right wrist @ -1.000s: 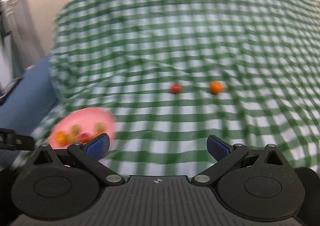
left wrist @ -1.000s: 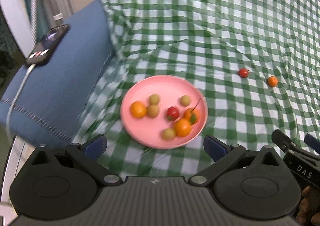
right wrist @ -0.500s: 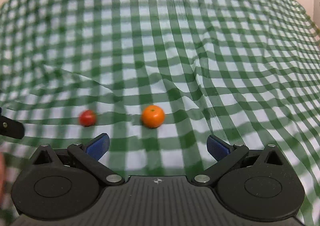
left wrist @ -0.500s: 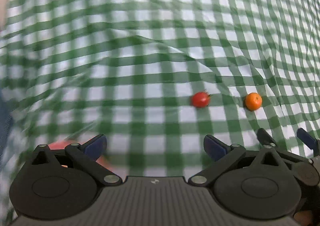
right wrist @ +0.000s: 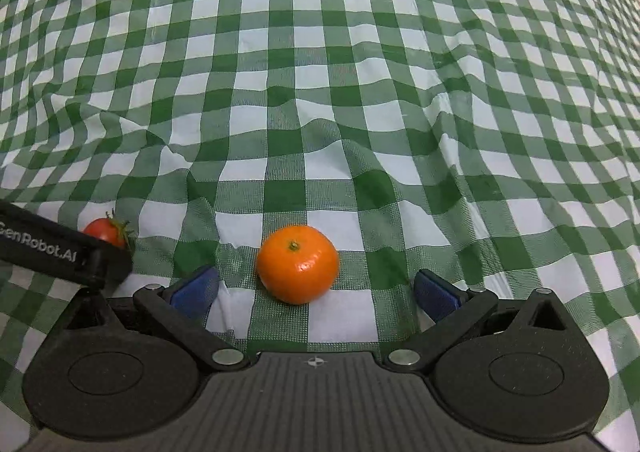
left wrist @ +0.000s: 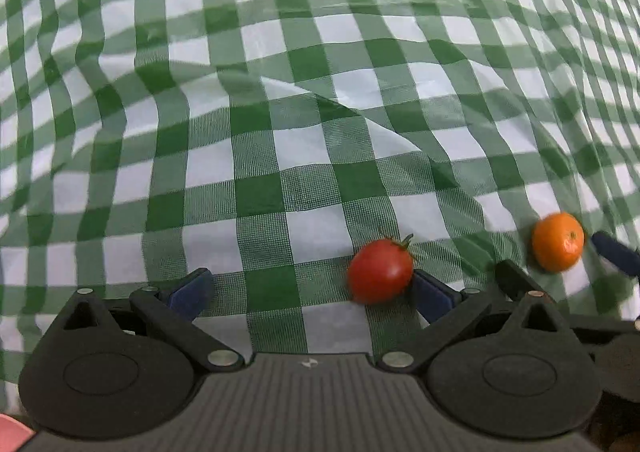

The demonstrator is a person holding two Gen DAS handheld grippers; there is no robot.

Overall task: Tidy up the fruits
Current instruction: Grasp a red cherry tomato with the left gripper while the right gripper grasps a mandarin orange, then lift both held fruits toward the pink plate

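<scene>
White "GenRobot.AI" lettering on left gripper (right wrist: 64, 252)

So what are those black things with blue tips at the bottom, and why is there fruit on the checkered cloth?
Those are two grabbing tools, one in each of a person's hands, each carrying its own camera. One picture looks along the left gripper, the other along the right gripper. Both are open and holding nothing. On the green checkered cloth lie a red tomato, touching the left gripper's blue tip, and an orange, sitting between the right gripper's fingers. They look ready to be picked up.
</scene>
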